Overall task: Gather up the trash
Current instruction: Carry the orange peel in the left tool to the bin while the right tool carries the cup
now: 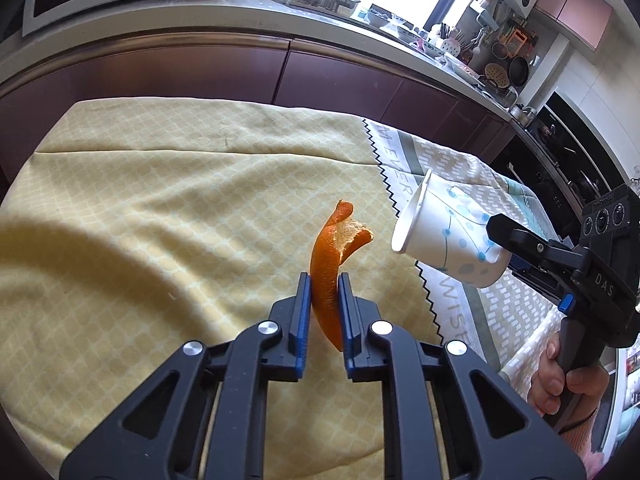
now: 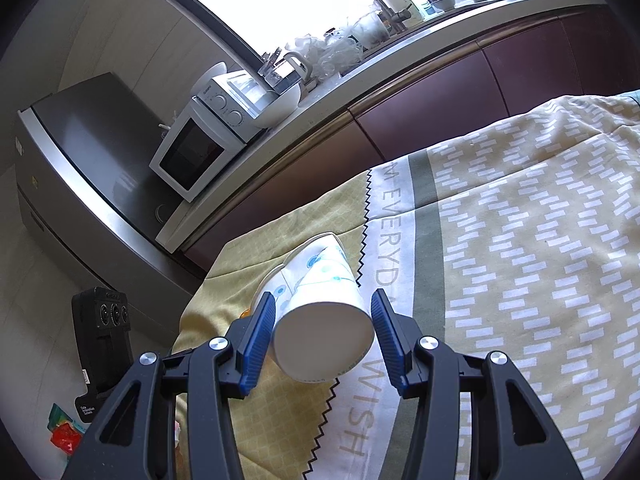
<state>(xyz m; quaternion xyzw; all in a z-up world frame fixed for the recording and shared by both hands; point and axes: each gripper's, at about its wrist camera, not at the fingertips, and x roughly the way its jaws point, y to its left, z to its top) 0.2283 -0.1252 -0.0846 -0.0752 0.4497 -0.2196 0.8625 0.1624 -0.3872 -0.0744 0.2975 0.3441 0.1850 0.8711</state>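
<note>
My left gripper is shut on a curled orange peel and holds it above the yellow cloth. My right gripper is shut on a white paper cup with blue dots, gripped near its base. In the left wrist view the right gripper holds the cup tilted on its side, mouth toward the peel, a short way to the peel's right. The left gripper's black body shows at the lower left of the right wrist view.
The table carries a yellow cloth and a patterned white-green cloth with lettering. A kitchen counter with a microwave, bowls and dishes runs behind. A grey fridge stands at left. Coloured wrappers lie on the floor.
</note>
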